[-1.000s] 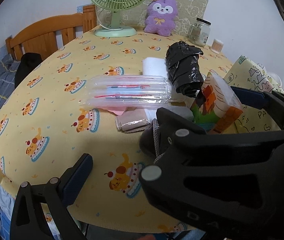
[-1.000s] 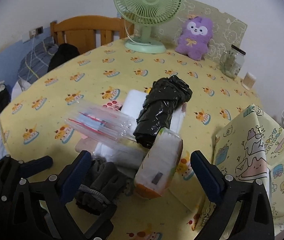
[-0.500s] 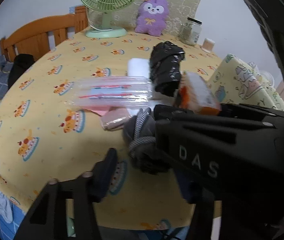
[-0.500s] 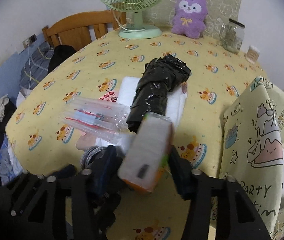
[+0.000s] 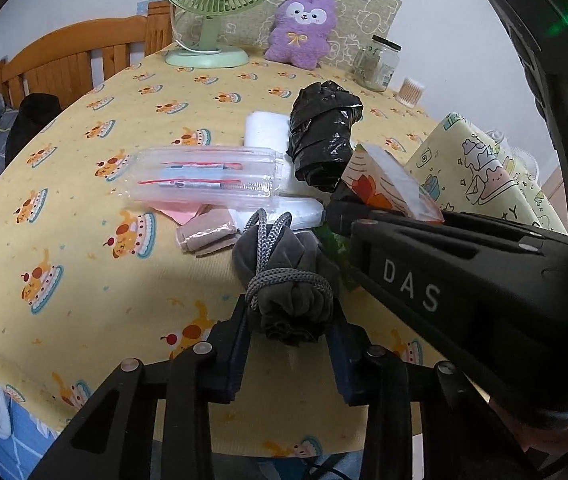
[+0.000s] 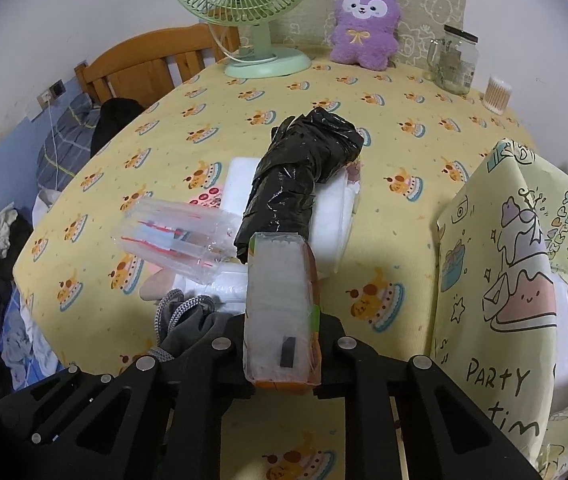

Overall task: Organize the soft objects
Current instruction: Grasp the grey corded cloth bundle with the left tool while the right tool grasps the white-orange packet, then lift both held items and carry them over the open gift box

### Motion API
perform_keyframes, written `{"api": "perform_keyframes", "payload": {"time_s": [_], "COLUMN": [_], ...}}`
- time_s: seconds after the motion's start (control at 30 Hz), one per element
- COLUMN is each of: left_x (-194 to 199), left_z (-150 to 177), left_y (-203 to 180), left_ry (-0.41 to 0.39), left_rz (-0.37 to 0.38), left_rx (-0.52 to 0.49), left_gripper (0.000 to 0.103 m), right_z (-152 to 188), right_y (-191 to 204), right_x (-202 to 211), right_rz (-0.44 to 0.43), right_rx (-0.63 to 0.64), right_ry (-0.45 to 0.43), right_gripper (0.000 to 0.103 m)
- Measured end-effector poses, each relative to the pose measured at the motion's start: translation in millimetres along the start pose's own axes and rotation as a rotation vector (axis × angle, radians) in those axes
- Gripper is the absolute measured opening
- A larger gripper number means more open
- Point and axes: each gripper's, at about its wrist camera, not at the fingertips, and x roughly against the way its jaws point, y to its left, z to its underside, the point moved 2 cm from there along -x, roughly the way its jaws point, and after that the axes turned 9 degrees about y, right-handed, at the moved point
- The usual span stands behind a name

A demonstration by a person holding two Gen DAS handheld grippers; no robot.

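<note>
Grey drawstring pouch (image 5: 288, 280) between closing left gripper (image 5: 290, 344), tissue pack (image 6: 280, 312) between closing right gripper (image 6: 282, 360); nothing yet sorted, clutter still heaped on tablecloth (image 5: 84, 240)

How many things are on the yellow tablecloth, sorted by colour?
Black: 1, crinkled black plastic bundle
Grey: 1, grey drawstring pouch
Clear: 2, clear plastic tube pack, glass jar
White: 1, flat white pad
Orange-and-white: 1, tissue pack
Green: 1, green desk fan
Purple: 1, purple plush toy
Total: 8
</note>
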Motion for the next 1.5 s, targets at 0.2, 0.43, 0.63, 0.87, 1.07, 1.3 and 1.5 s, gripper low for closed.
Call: {"api": "perform_keyframes", "payload": {"time_s": [0.2, 0.43, 0.63, 0.87, 1.07, 1.3, 1.5], "left_x": [2.6, 11.3, 22.0, 36.0, 48.0, 66.7, 77.8], "left_z": [1.7, 1.3, 0.4, -3.6, -7.0, -15.7, -22.9], "left_y": [1.2, -0.2, 1.0, -1.7, -7.0, -19.0, -33.5], "left_ry": [-0.005, -0.03, -0.058, -0.099, -0.134, -0.185, -0.217], "left_rz": [0.007, 0.0, 0.001, -0.011, -0.022, -0.031, -0.032], "left_rx": [0.003, 0.002, 0.005, -0.002, -0.014, -0.039, -0.065], "left_gripper": [0.034, 0.034, 0.034, 0.034, 0.034, 0.034, 0.034], "right_z": [-0.2, -0.3, 0.4, -0.7, -1.7, -2.6, -3.5], "right_y": [1.9, 4.1, 8.5, 11.6, 11.0, 5.1, -6.6], "right_x": [6.2, 15.9, 27.1, 42.1, 60.1, 86.1, 114.5], "right_rz": [0.016, 0.027, 0.029, 0.032, 0.037, 0.046, 0.067], "right_rx": [0.007, 0.015, 0.022, 0.025, 0.022, 0.01, -0.013], "right_ry": [-0.019, -0.044, -0.072, -0.107, -0.151, -0.212, -0.285], "right_gripper": [0.02, 0.02, 0.02, 0.02, 0.02, 0.02, 0.02]}}
